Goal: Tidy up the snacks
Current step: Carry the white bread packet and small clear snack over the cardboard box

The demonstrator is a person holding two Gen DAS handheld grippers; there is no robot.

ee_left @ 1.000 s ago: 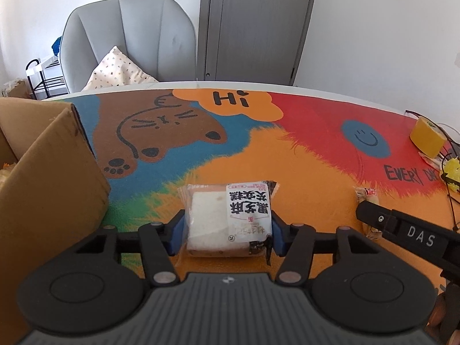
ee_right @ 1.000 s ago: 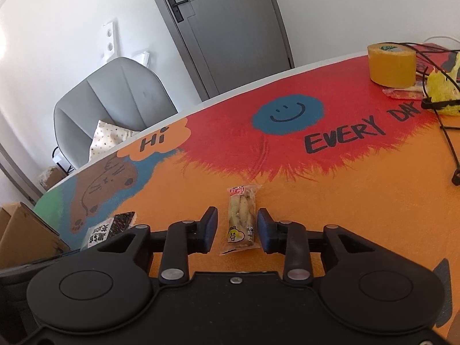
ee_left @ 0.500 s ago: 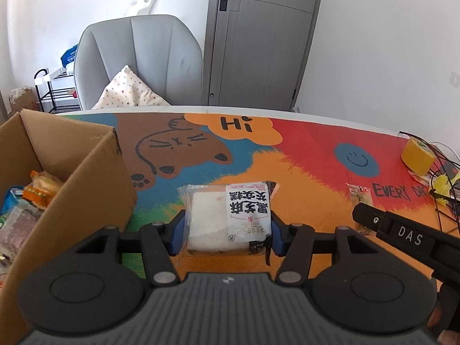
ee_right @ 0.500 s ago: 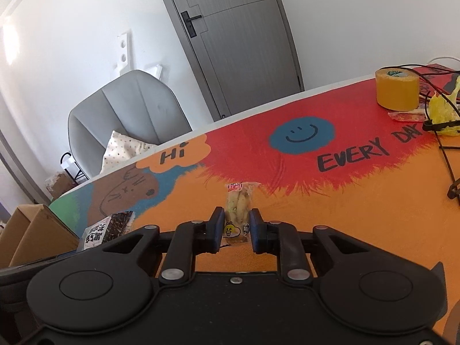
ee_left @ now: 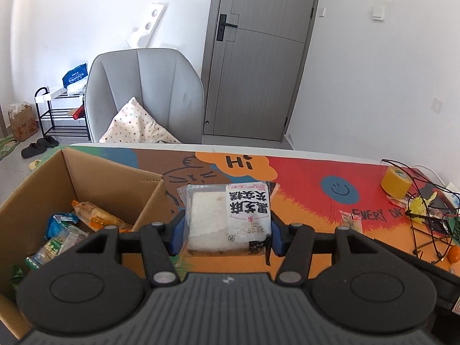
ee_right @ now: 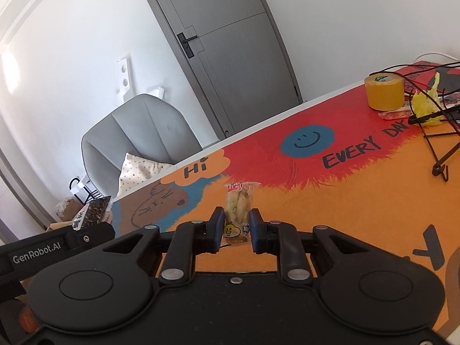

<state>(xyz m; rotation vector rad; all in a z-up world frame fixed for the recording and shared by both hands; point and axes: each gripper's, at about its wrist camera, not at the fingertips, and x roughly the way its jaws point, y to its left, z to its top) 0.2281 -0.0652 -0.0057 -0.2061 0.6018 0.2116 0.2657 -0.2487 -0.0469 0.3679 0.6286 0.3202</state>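
the counter [ee_left: 302, 247] wears a bright mat of orange, red, blue and brown, with a blue smiley face and black lettering. the cake packet [ee_left: 227, 215] is clear over a white slab, with a white label in black characters. the tape roll [ee_right: 384, 91] is mustard yellow, the cardboard box [ee_left: 37, 189] plain brown.

White cake packet [ee_left: 227, 217] and slim snack packet [ee_right: 238, 212], both clamped aloft.

The colourful printed table mat [ee_right: 359, 207] reads "Hi" in an orange cloud [ee_right: 198, 168] and "EVERY DAY" below its blue smiley [ee_right: 307, 139]. "GenRobot.AI" marks the black bar [ee_right: 54, 247] left of the cloud. The white-labelled snack packet [ee_left: 230, 215] carries black Chinese characters.
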